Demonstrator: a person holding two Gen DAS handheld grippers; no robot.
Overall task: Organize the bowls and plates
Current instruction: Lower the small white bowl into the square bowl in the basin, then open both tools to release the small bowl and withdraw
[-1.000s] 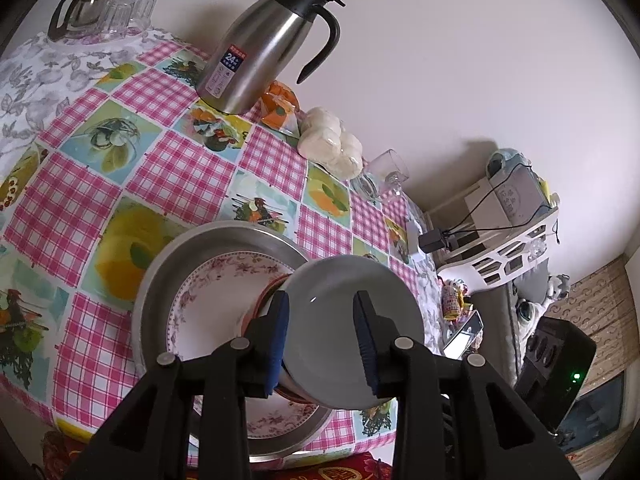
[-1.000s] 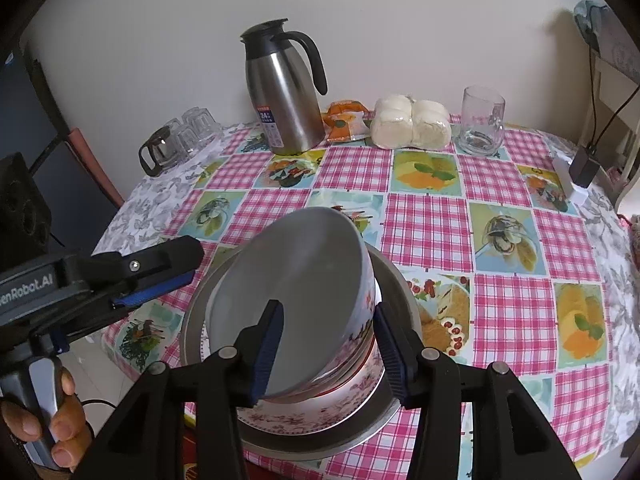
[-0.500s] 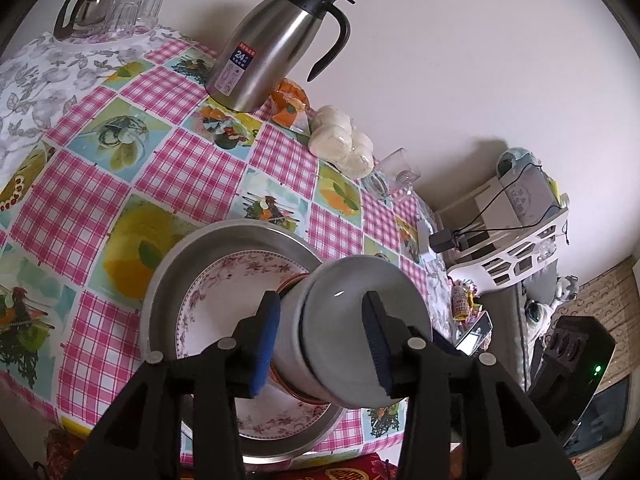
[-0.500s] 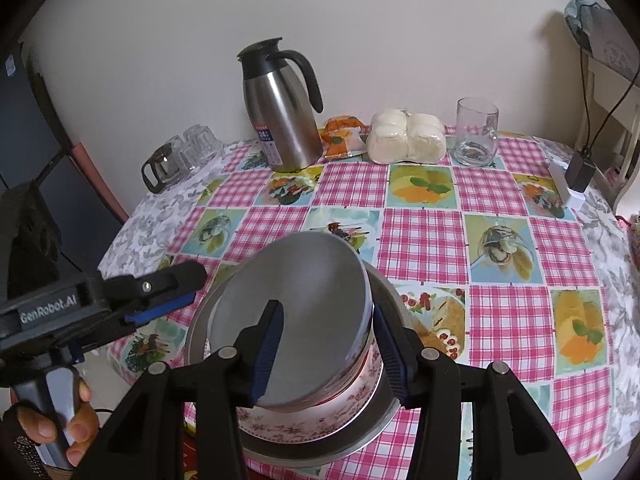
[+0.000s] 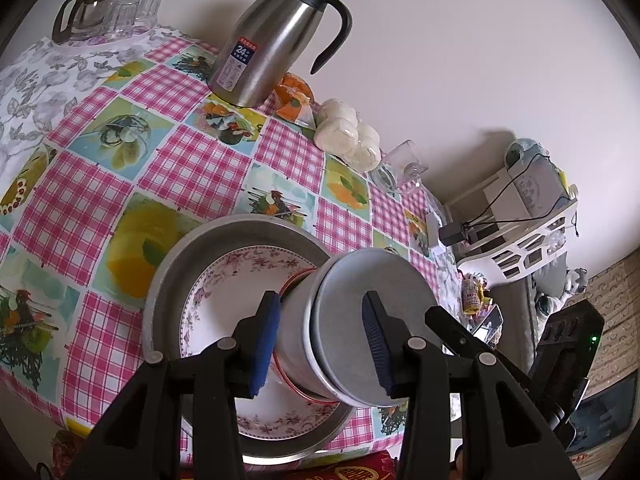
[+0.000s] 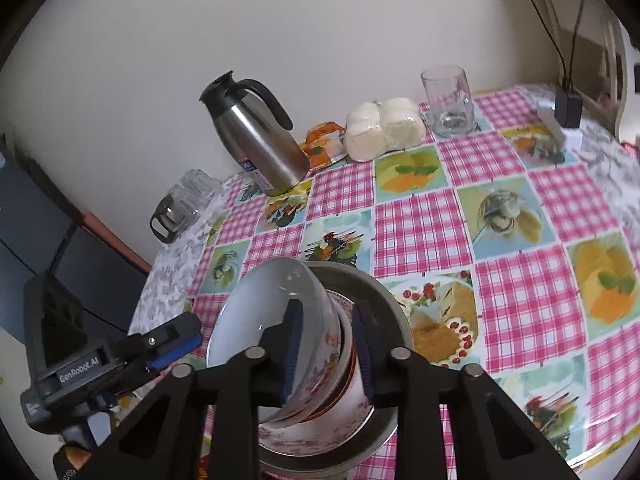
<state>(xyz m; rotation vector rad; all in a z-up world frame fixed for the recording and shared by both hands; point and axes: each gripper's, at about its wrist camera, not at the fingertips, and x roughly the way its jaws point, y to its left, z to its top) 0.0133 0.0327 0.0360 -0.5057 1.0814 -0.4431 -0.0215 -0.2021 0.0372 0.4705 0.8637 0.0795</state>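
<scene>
Metal pan (image 5: 168,280) near the table's (image 5: 188,168) front edge, holding a floral plate (image 5: 224,300).

Stack of bowls (image 6: 320,344) on the plate, tilted; top bowl (image 6: 260,312) white inside, its rim lifted.

Right gripper (image 6: 326,354): jaws narrowed over the stack's wall, one blue pad inside the top bowl, the other outside; firm contact cannot be told.

Left gripper (image 5: 320,344): jaws wide apart, straddling the bowls without a visible grip.

Behind, near the wall: steel jug (image 5: 272,40), orange packet (image 5: 296,100), wrapped buns (image 5: 348,136), glass (image 6: 448,100), glass teapot (image 5: 80,12) with cups (image 5: 136,4).
</scene>
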